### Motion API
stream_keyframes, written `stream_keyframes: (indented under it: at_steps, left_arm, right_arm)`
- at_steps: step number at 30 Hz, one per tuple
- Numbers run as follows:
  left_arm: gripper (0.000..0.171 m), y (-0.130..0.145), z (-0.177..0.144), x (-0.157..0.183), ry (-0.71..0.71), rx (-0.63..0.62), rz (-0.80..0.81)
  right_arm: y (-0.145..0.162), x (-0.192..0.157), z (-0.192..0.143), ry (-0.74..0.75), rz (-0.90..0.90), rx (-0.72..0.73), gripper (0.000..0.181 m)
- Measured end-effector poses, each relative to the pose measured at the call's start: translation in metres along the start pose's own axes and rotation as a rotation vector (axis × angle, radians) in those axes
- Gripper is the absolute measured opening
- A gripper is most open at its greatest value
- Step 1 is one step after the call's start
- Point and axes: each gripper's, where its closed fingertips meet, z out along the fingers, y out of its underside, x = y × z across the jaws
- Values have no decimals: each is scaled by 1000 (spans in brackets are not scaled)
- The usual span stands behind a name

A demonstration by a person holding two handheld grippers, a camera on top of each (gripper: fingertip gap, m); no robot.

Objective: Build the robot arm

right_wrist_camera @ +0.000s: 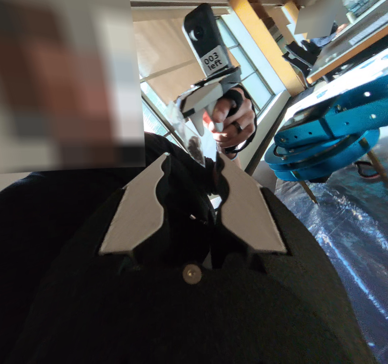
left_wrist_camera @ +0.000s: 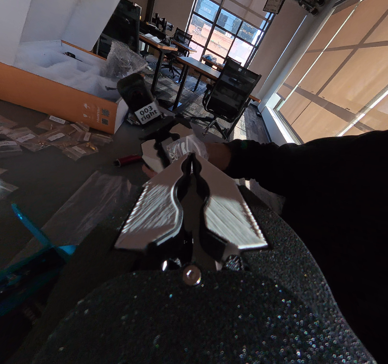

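Right wrist view: left gripper (right_wrist_camera: 182, 110) jaws clamped on clear bag (right_wrist_camera: 194, 143), long axis downward; right gripper (right_wrist_camera: 193, 156) jaws apart.

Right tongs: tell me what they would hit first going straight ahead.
Probably the small clear bag of dark bits, hanging just past the open right tongs from the shut left tongs. Depth is unclear; past it is the person's dark sleeve.

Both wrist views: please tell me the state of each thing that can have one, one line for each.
Left gripper: shut on the small clear plastic bag.
Small clear plastic bag of dark small parts: held up in the air, hanging from the left gripper.
Right gripper: open, beside the bag's lower corner.
Long orange cardboard box: open, white foam inside.
Black mesh office chair: empty.
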Motion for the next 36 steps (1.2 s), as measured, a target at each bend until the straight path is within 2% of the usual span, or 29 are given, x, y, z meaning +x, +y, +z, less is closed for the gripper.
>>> stream_keyframes:
  at_steps: [3,5,7,13,19,23,27,30,33,36]
  left_arm:
    - [0,-4,10,-9,2,24,-61]
    - [0,-2,16,-17,-41,33,-76]
    - [0,4,23,-21,-79,19,-63]
    - [0,25,46,-34,-195,-14,-60]
    - [0,85,65,-66,-421,-204,-15]
    - [2,116,61,-91,-592,-303,-11]
    - [14,130,50,-94,-654,-348,10]
    - [14,134,33,-90,-713,-368,81]
    - [13,129,29,-81,-703,-321,122]
    - [14,118,46,-74,-627,-285,172]
  right_arm:
    - [-11,-7,-8,13,-101,12,29]
    - [-19,-17,-18,-1,-150,55,8]
    - [-22,-15,-29,68,-176,75,4]
    - [-7,9,-61,362,-216,-31,3]
    - [31,41,-91,663,-261,-314,3]
    - [49,65,-100,807,-269,-431,4]
    - [55,76,-105,858,-267,-457,4]
    - [62,81,-108,886,-283,-509,4]
    - [67,83,-108,890,-286,-547,4]
    - [70,85,-111,900,-297,-574,4]
